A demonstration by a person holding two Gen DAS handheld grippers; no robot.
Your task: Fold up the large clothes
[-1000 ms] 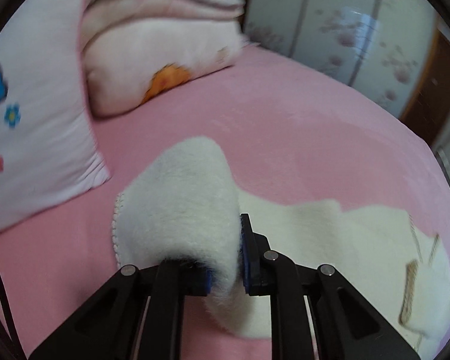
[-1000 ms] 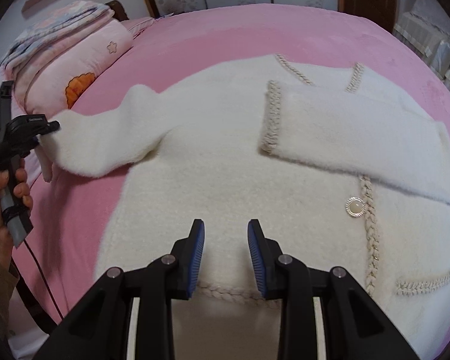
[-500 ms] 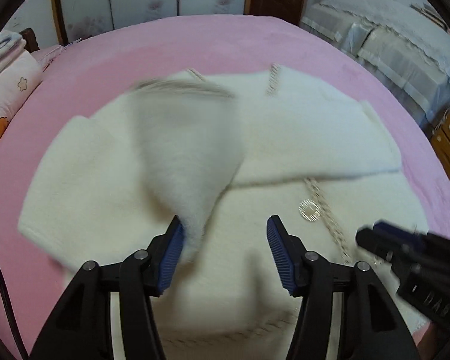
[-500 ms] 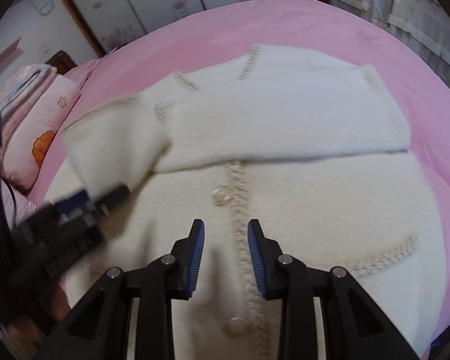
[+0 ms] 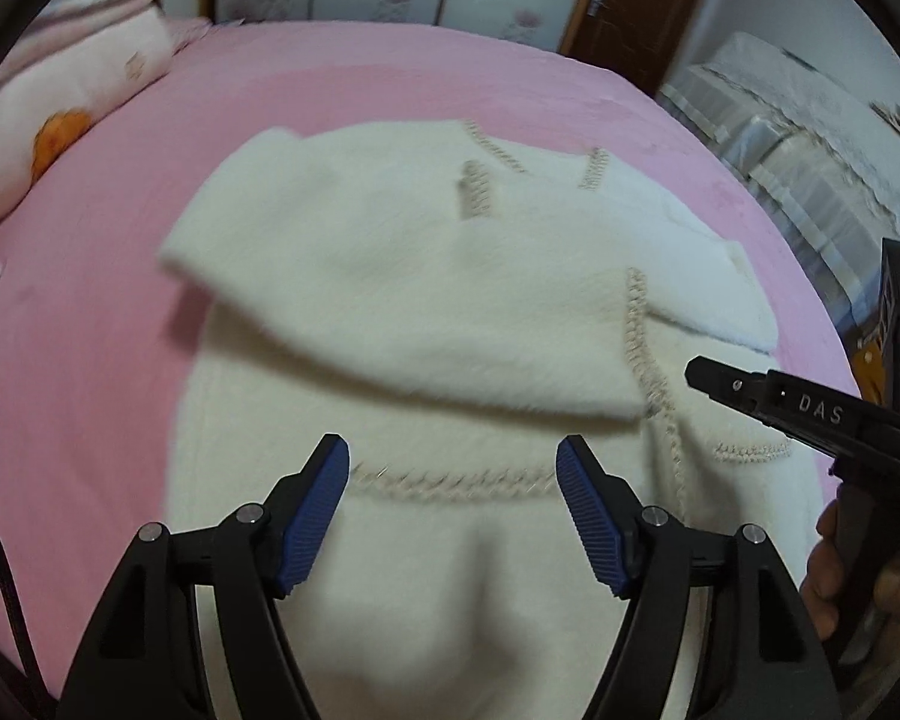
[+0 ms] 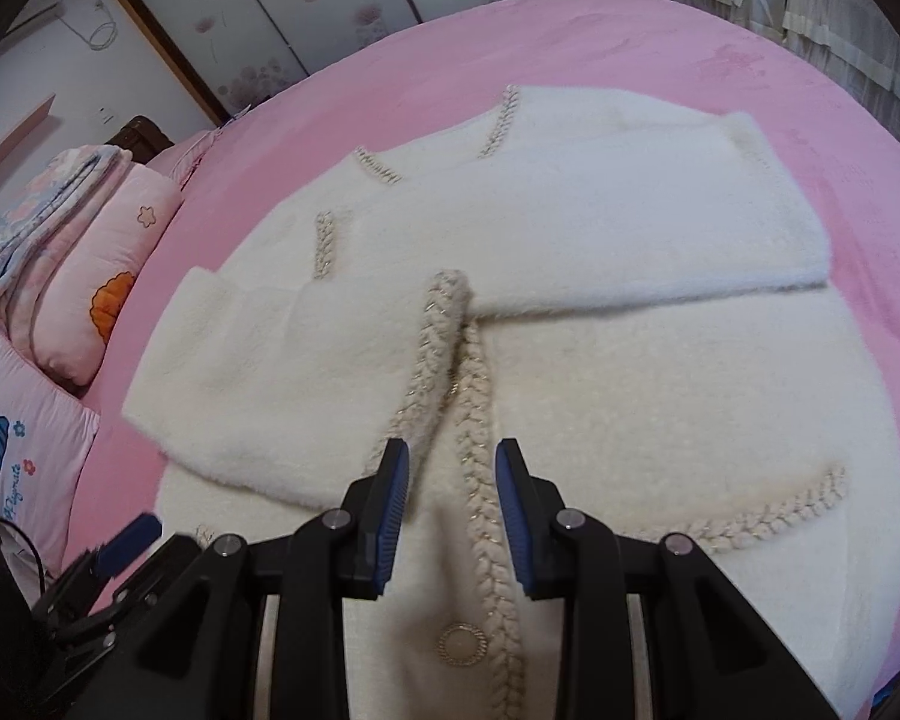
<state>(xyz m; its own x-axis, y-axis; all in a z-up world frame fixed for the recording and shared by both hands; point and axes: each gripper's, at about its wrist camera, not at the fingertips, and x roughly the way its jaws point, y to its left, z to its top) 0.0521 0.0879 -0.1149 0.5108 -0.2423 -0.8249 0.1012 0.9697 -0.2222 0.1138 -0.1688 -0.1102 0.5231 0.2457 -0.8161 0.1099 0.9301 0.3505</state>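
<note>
A fluffy white cardigan with braided beige trim lies flat on the pink bed. Both sleeves are folded across its front: the left sleeve and the right sleeve. My left gripper hovers over the lower front with its jaws opening and nothing between them. My right gripper hangs over the braided placket above a round button, its jaws parted and gripping nothing. A hand holds the right gripper's handle at the right edge of the left wrist view.
Pink pillows and a folded quilt lie at the bed's left end. Flowered wardrobe doors and a brown door stand behind. Covered furniture stands to the right of the bed.
My left gripper carried the left sleeve from beside the pillows across onto the cardigan's front, let it go and opened wide. The right gripper swung over to the placket, its jaws unchanged.
</note>
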